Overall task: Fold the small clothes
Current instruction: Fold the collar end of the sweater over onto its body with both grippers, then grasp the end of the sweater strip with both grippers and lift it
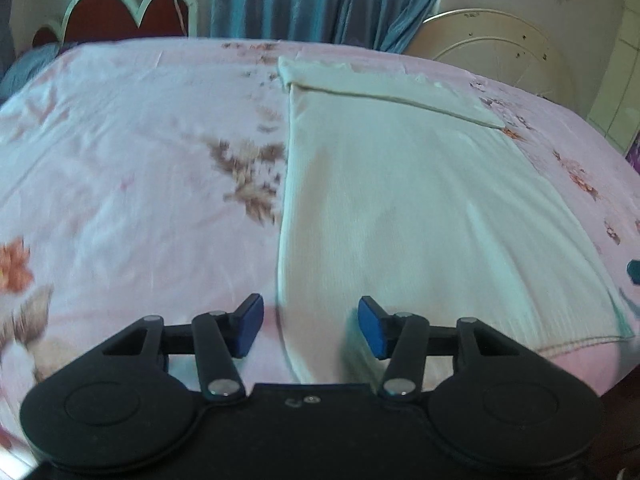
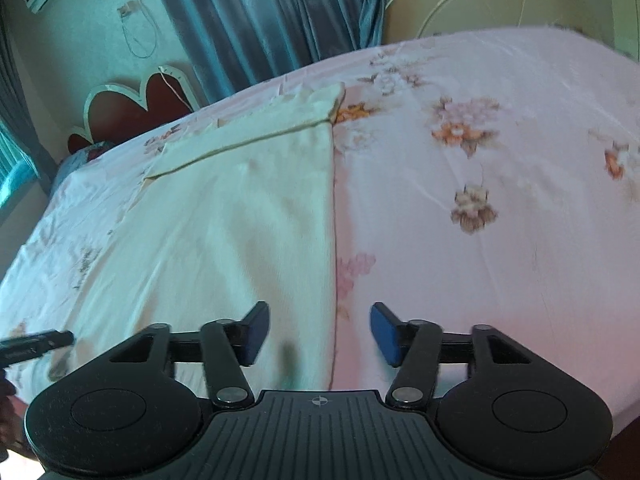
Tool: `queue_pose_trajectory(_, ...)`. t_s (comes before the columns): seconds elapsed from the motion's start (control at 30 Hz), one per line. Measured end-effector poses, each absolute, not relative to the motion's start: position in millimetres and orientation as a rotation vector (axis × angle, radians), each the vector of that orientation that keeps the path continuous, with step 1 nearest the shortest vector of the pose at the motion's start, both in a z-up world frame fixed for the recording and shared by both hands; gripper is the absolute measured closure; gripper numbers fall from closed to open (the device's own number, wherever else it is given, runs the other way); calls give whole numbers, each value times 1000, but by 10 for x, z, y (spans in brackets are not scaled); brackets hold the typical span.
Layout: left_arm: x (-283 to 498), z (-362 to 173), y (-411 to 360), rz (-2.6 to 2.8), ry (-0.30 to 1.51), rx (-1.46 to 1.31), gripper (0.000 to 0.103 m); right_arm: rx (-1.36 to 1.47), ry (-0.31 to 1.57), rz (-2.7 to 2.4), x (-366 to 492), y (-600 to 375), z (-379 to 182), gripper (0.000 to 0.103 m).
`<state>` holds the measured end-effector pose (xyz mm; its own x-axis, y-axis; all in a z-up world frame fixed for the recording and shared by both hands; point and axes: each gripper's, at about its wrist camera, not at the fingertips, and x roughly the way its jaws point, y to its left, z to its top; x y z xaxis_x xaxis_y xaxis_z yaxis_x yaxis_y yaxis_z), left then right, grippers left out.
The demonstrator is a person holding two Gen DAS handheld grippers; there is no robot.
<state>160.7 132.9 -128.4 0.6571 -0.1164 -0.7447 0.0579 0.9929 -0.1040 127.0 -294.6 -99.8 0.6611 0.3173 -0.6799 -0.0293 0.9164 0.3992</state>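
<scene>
A: What does the left gripper (image 1: 311, 326) have in front of it?

B: Off to its left, only the pink flowered bedsheet (image 1: 132, 152). Straight ahead and to its right lies the pale ribbed garment (image 1: 420, 208), spread flat on the sheet. The garment's long left edge runs up from between the two blue pads (image 1: 250, 326), and its stitched hem sits just right of the right finger.

A: Are those tongs holding it?

B: No. They stand partly apart with nothing pinched; the cloth edge only shows in the gap beneath them.

A: And the far end of the garment?

B: A folded-over band lies across it, well ahead of the tongs, near the blue curtain (image 1: 320, 0).

A: The right gripper (image 2: 320, 332)?

B: Mirror picture. The same garment (image 2: 224, 216) lies ahead and to its left, its straight right edge running up from between the pads. To the right there is only flowered sheet (image 2: 500, 200). Its tongs also stand half wide and empty. At the far left, a tip of the other gripper (image 2: 36, 345) shows beside the cloth.
</scene>
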Motion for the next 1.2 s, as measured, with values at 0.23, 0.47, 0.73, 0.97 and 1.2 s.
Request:
queue_pose_trajectory(0.23, 1523, -1298, 1470, -132, 862, -197, 59, 481, 870, 219, 1166, -3067, -1143, 52)
queue_pose_trajectory(0.47, 1567, -1368, 1670, -188, 891, -382, 69, 584, 909, 294, 1148, -3070, -1265, 66)
queue_pose_trajectory(0.73, 1717, -1472, 1762, -295, 913, -513, 79, 691, 918, 386, 1250, -3084, -1332, 79)
queue_pose_trajectory(0.97, 1687, -1549, 1759, -312, 915, -527, 86, 738, 933, 386, 1324, -3115, -1376, 81)
queue_pose_trajectory(1.2, 1708, -1550, 1781, -293, 917, -505, 91, 740, 921, 391, 1295, -3163, -1380, 97)
